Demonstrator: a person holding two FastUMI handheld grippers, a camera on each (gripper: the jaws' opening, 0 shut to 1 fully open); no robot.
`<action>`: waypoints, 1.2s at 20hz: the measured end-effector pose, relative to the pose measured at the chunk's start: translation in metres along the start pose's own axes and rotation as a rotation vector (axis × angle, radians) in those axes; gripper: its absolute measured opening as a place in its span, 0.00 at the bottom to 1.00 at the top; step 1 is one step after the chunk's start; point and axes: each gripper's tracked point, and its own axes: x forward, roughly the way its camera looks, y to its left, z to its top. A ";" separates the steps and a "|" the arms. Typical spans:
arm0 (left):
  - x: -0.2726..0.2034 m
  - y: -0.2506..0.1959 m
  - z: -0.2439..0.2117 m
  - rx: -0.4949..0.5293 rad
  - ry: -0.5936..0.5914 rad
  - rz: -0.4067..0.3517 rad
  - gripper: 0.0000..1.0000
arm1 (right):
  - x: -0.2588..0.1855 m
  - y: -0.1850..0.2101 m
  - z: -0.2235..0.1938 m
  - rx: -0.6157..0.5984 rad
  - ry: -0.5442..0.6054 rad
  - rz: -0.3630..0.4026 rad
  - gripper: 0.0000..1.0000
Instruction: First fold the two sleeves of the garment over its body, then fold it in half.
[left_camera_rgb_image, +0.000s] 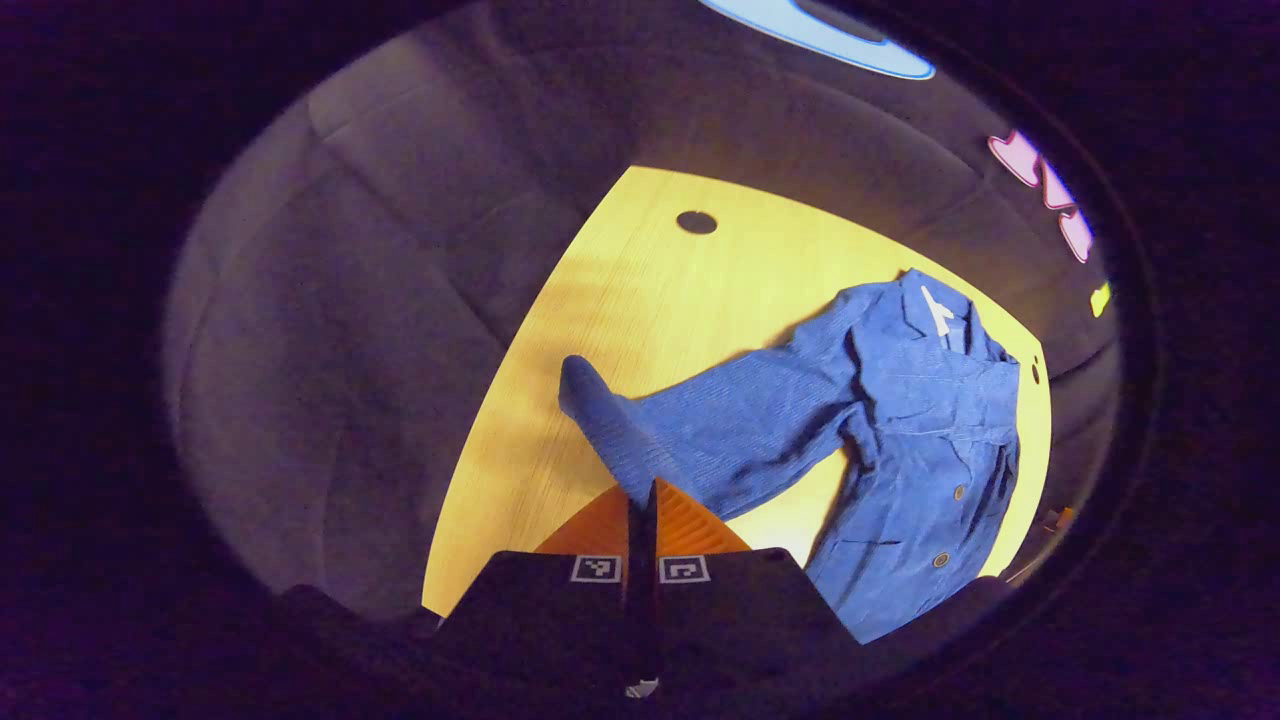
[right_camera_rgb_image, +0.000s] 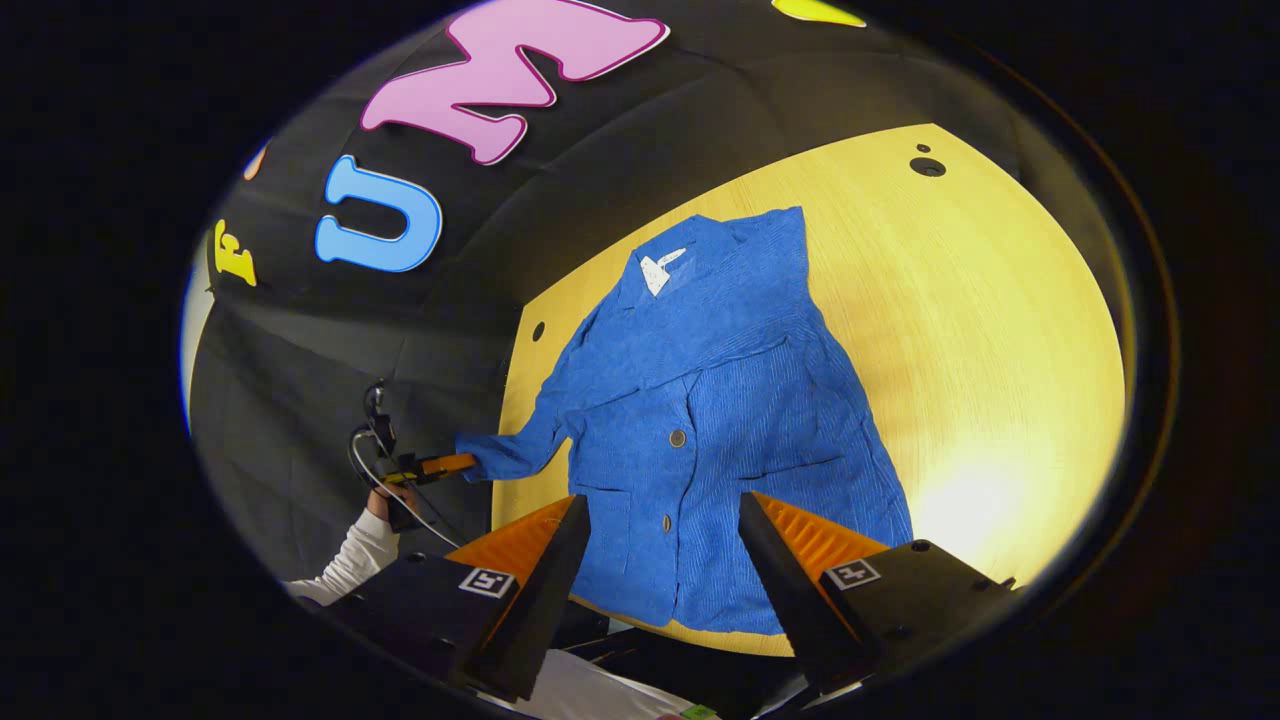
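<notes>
A blue button-front jacket (left_camera_rgb_image: 920, 420) (right_camera_rgb_image: 700, 400) lies face up on the yellow wooden table (left_camera_rgb_image: 640, 290) (right_camera_rgb_image: 980, 330), collar toward the wall. My left gripper (left_camera_rgb_image: 642, 500) is shut on the cuff end of one sleeve (left_camera_rgb_image: 720, 430), which stretches out sideways from the body. In the right gripper view that sleeve (right_camera_rgb_image: 510, 450) runs past the table's left edge to the left gripper (right_camera_rgb_image: 440, 465), held by a hand (right_camera_rgb_image: 375, 500) in a white cuff. My right gripper (right_camera_rgb_image: 665, 505) hangs open over the jacket's lower front near the hem, with nothing between its fingers.
Black cloth walls stand close behind and beside the table. A dark round hole (left_camera_rgb_image: 696, 222) (right_camera_rgb_image: 927, 166) sits in the tabletop near a far corner. Bare wood stretches to the right of the jacket in the right gripper view. Something white (right_camera_rgb_image: 580, 690) lies below the near table edge.
</notes>
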 end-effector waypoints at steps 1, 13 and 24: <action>-0.013 -0.019 0.014 0.033 -0.028 -0.012 0.00 | -0.003 -0.001 0.004 0.000 -0.003 0.007 0.96; -0.036 -0.346 0.068 0.396 -0.114 -0.284 0.00 | -0.072 -0.062 -0.008 -0.108 -0.040 -0.082 0.96; 0.063 -0.482 0.043 0.553 0.115 -0.172 0.00 | -0.116 -0.145 -0.051 0.078 -0.079 -0.127 0.96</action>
